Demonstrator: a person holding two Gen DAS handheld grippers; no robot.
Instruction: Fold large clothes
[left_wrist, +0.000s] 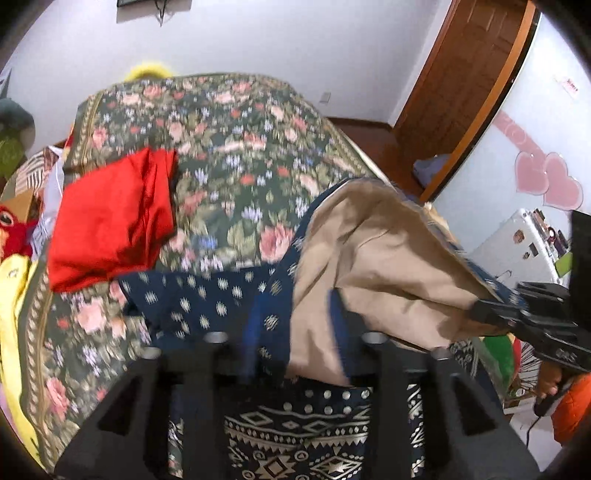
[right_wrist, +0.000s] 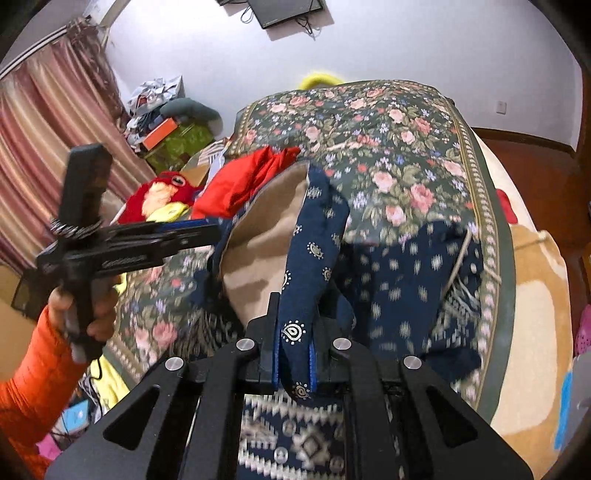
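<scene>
Both grippers hold the navy blue printed garment with the tan lining (left_wrist: 373, 258), lifted above the near end of the floral bedspread (left_wrist: 236, 147), its lower part trailing on the cover.

Left gripper (right_wrist: 218, 230): seen from the right wrist view, fingers closed narrow on the garment's left edge. Its own camera is blurred, and I cannot tell the pinch from there.

Right gripper (right_wrist: 293, 354): fingers pinched on a narrow bunched strip of the cloth, blue pads on either side.

Risks, as I judge them:
- The right hold is on a thin rolled strip; a hard pull could draw it out from between the pads.
- Lining faces outward and the cloth sags between the two holds; laid down like this, it would likely fold in creases.
- The trailing hem could catch and drag the bedspread.

Surroundings, left to right: a red and yellow plush toy (right_wrist: 166, 188) at the bed's left edge; a folded red garment (left_wrist: 110, 221) on the cover, near the lifted cloth and liable to be swept; open bedspread beyond; a brown wooden door (left_wrist: 458, 85) at right, well apart.
</scene>
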